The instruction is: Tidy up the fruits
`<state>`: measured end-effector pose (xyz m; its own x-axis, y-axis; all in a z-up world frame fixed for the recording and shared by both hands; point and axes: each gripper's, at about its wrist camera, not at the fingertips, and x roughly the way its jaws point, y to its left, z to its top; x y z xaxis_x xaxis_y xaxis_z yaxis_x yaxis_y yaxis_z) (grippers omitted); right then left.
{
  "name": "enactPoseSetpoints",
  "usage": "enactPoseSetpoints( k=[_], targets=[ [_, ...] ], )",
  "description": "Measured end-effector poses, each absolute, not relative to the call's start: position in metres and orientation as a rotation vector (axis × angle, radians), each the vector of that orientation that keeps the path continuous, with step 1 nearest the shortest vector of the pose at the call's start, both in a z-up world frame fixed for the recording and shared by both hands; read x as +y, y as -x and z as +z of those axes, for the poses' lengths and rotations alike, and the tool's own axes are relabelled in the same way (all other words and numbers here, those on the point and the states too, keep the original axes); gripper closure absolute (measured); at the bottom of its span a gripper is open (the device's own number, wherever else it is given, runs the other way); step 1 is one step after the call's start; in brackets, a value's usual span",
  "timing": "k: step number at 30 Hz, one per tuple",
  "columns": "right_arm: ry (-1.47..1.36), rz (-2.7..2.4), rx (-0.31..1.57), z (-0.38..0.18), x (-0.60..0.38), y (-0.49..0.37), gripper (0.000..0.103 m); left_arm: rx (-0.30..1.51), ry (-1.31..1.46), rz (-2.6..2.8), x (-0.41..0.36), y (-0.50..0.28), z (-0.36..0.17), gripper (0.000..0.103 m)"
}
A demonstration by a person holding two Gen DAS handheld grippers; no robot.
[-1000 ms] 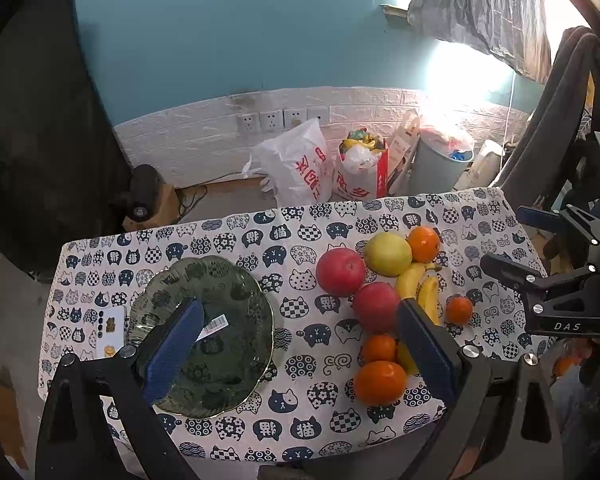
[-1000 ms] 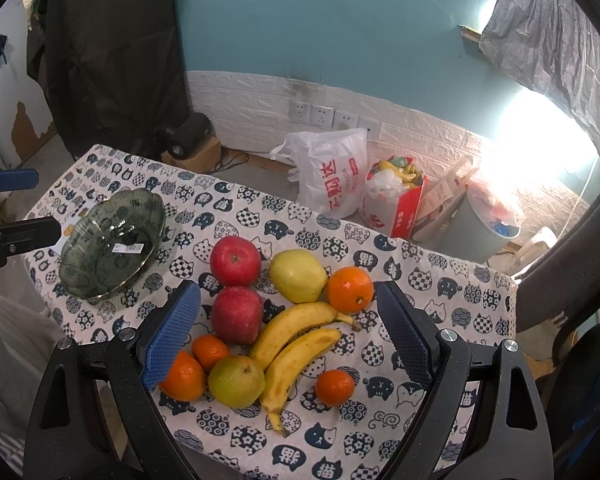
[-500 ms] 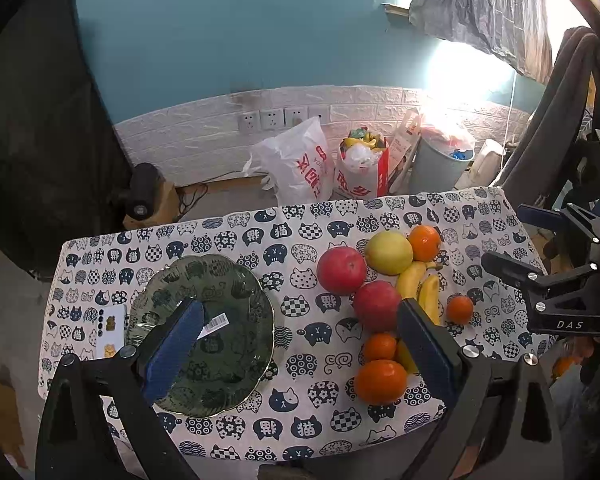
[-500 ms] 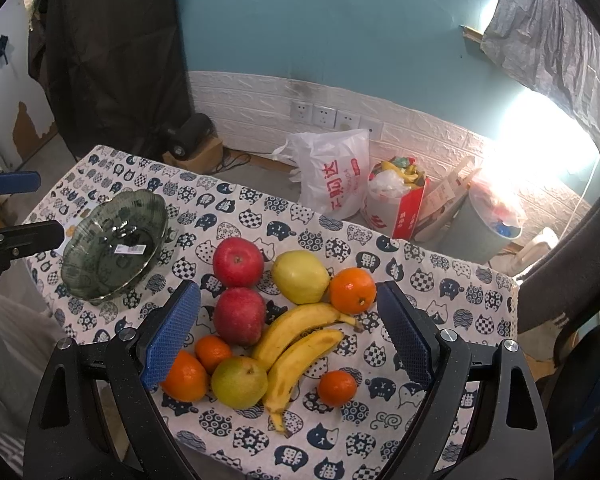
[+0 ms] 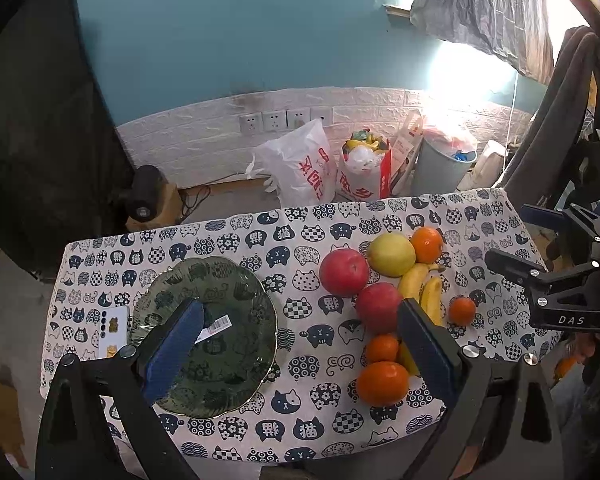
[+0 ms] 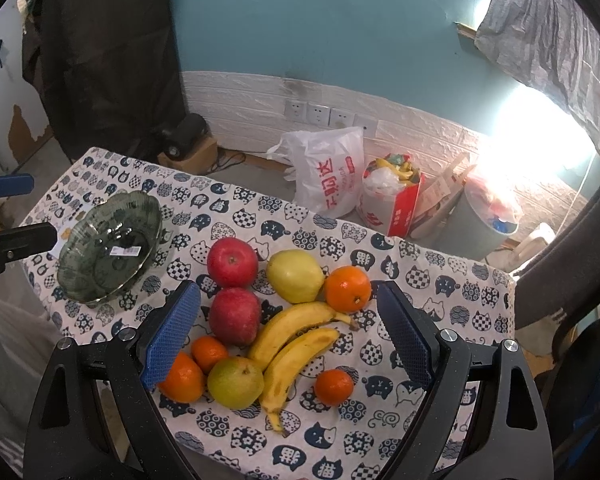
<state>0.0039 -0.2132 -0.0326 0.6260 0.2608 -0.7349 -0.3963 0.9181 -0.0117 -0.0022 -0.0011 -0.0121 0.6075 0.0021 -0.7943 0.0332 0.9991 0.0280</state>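
Observation:
A dark green glass plate (image 5: pixel 236 360) (image 6: pixel 112 248) with a barcode sticker lies empty on the left of the cat-print tablecloth (image 5: pixel 308 344). Fruit is piled on the right: two red apples (image 6: pixel 233 262), a yellow-green apple (image 6: pixel 294 276), a pear (image 6: pixel 236 382), two bananas (image 6: pixel 296 336) and several oranges (image 6: pixel 347 289). My left gripper (image 5: pixel 300 344) hangs open above the cloth between plate and fruit, holding nothing. My right gripper (image 6: pixel 288 336) is open high over the fruit pile. The other gripper shows at each view's edge (image 5: pixel 556 292) (image 6: pixel 8 236).
A phone (image 5: pixel 114 330) lies left of the plate by the table edge. Behind the table on the floor stand a white plastic bag (image 6: pixel 328 176), a red carton (image 6: pixel 392 204) and a grey bin (image 6: pixel 488 224). A dark curtain (image 6: pixel 100 60) hangs at the back left.
Both views shift only slightly; the right gripper has drifted a little so the fruit sits marginally lower and rightward. Nothing was grasped or moved on the table.

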Motion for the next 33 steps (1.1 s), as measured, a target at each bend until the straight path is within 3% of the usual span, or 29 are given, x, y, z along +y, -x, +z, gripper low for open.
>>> enactPoseSetpoints(
  k=[33],
  targets=[
    [0.184, 0.391, 0.815, -0.0308, -0.2114, -0.0031, 0.015, 0.928, -0.051, -0.031, -0.0023, -0.0013, -0.0141, 0.005]
  ],
)
